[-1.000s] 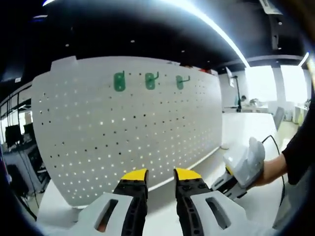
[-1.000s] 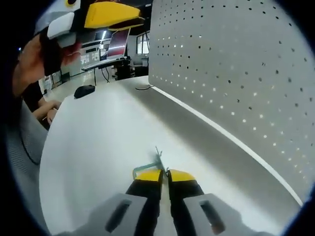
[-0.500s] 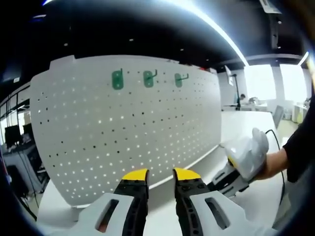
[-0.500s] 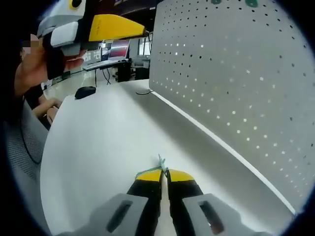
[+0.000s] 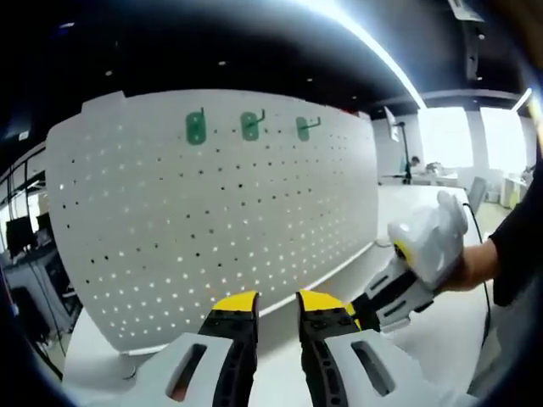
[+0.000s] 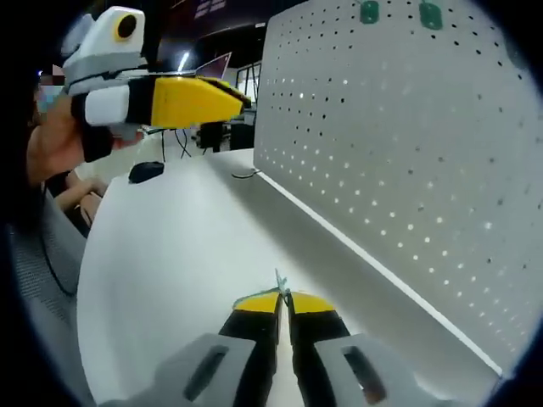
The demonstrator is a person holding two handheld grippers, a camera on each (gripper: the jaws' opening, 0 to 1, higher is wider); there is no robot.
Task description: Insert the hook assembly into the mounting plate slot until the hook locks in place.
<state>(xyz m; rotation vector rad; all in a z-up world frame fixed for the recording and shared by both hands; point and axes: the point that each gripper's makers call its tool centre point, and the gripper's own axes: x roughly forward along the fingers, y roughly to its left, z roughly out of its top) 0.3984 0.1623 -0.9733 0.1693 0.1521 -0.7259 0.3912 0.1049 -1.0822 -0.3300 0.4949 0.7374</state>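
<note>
white pegboard (image 6: 407,144) ahead; right gripper (image 6: 283,298) pinches green hook (image 6: 277,281).

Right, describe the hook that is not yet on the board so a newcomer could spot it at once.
Start from the big white pegboard standing on the white table. Three green hooks hang in a row near its top edge. The fourth green hook is away from the board, a thin piece pinched between the shut yellow tips of the right gripper above the table.
</note>
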